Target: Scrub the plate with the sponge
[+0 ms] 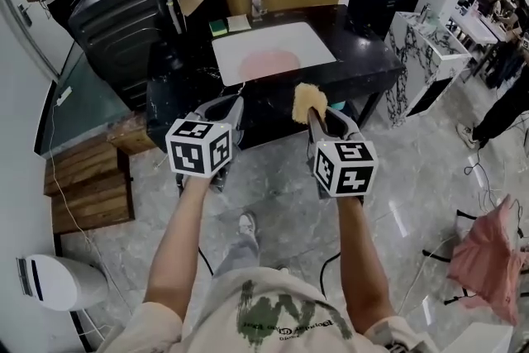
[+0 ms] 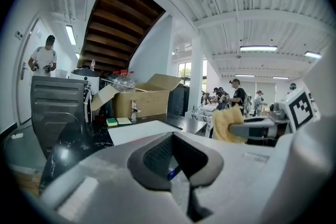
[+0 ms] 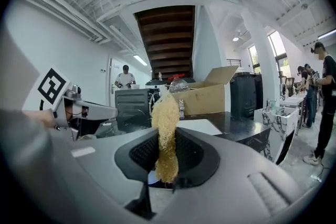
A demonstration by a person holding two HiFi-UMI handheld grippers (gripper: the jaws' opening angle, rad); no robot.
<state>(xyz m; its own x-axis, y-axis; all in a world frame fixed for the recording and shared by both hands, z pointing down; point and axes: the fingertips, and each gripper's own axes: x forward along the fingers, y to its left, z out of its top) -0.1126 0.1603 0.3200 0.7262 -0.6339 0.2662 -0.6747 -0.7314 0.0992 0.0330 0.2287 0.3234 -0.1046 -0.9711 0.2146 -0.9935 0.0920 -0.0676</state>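
Sponge (image 1: pixel 307 100) sits clamped in the right gripper (image 1: pixel 311 116), seemingly ready for the plate (image 1: pixel 269 62) at twelve o'clock; left gripper (image 1: pixel 235 105) closed, empty.

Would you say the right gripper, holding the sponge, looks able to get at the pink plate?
Probably yes: the right gripper holds the sponge short of the table, and nothing covers the plate; a forward reach seems needed.
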